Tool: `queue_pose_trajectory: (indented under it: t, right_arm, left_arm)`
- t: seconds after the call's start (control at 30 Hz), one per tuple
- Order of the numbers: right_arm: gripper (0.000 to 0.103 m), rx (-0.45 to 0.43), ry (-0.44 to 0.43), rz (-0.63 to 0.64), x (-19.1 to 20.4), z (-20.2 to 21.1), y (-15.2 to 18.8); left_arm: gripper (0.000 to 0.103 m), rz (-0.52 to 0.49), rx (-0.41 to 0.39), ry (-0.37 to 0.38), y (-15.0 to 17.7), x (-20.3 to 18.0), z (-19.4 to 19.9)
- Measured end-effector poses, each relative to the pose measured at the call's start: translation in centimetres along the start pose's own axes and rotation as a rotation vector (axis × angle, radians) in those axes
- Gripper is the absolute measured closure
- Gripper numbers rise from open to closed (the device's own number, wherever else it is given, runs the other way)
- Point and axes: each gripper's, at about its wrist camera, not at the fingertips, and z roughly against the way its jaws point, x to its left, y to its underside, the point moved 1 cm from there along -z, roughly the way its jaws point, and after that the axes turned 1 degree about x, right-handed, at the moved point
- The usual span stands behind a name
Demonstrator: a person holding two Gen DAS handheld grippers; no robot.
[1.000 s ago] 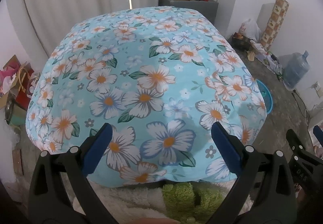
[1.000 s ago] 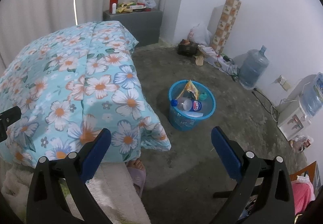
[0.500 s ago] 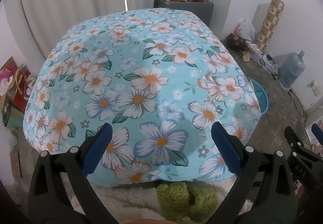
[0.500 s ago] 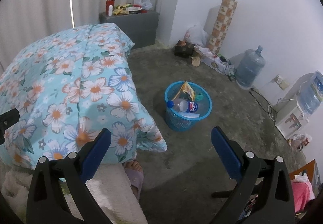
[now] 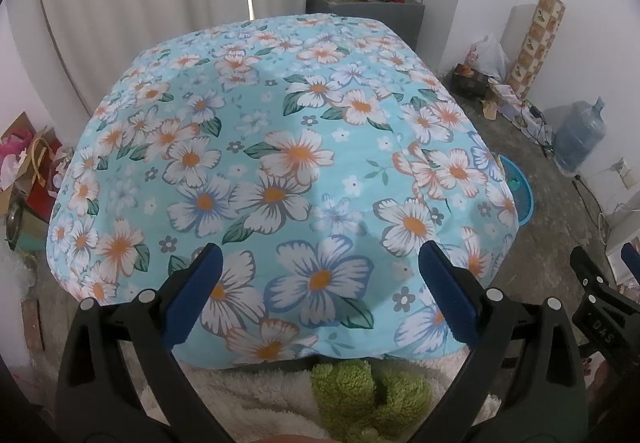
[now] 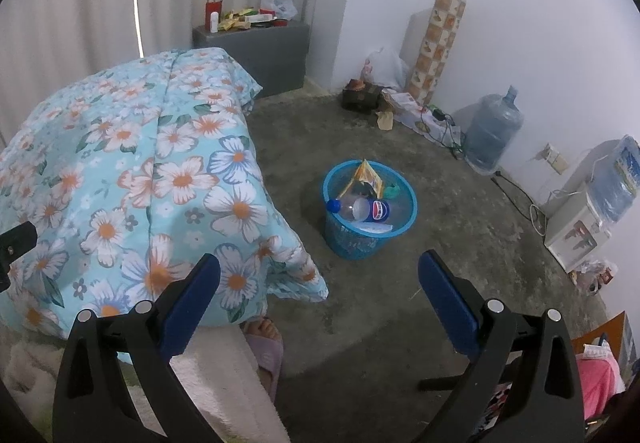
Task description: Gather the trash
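Judging by its looks, the clear plastic bottle with a blue cap (image 6: 356, 208) lying in the round blue mesh plastic bin (image 6: 370, 239) on the concrete floor (image 6: 400, 303) would be light, smooth and easily dented, best pinched across its middle or at the neck. The yellow crumpled foil wrapper (image 6: 366, 176) beside it is flimsy and would want a pinch at an edge. The bin itself looks light and stiff, its rim the natural place to take hold.

The left tongs (image 5: 318, 275) are spread wide and empty above the light-blue flower-printed quilt (image 5: 280, 171) on the bed. The right tongs (image 6: 320, 287) are likewise spread and empty, pointed at the floor near the bin.

Compared with a second ago, both views sit a little further back: the bin appears slightly smaller and further away, and more of the quilt's near edge shows.
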Motion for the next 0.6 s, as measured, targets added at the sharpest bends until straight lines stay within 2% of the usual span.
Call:
queue_pose_trajectory:
  t: [0.6]
  right_arm:
    - [0.007, 0.0, -0.008, -0.006, 0.14, 0.14, -0.24]
  left_arm:
    - [0.009, 0.013, 0.011, -0.026, -0.18, 0.47, -0.32]
